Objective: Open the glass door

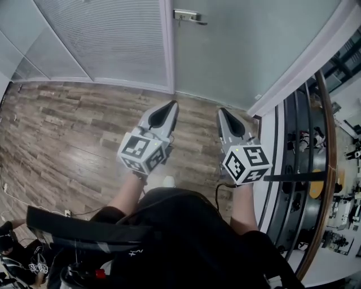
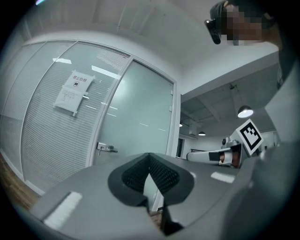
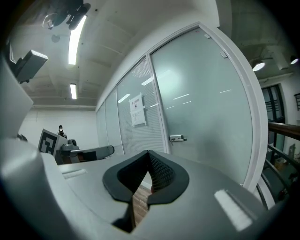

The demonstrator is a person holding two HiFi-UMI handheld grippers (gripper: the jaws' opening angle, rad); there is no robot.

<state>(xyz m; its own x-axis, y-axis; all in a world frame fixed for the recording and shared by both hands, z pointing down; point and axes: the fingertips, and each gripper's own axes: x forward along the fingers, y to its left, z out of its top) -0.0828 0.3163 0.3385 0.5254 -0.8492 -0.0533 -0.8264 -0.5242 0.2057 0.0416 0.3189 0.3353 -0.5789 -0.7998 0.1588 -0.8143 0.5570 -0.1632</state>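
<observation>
The frosted, pale grey-green glass door [image 1: 242, 51] stands upright and shut in its white frame [image 1: 167, 45], well ahead of both pairs of jaws and touching neither. Its silver metal lever handle [image 1: 189, 17] lies level near the door's left edge. It sits ahead of the gap between the left gripper [image 1: 169, 106] and the right gripper [image 1: 224, 112].

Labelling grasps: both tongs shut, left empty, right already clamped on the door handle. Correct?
One thing is wrong. The right tongs are shut but empty. The door handle is well ahead of them and untouched, as the right gripper view shows. The left tongs are shut and empty, as you said.
</observation>
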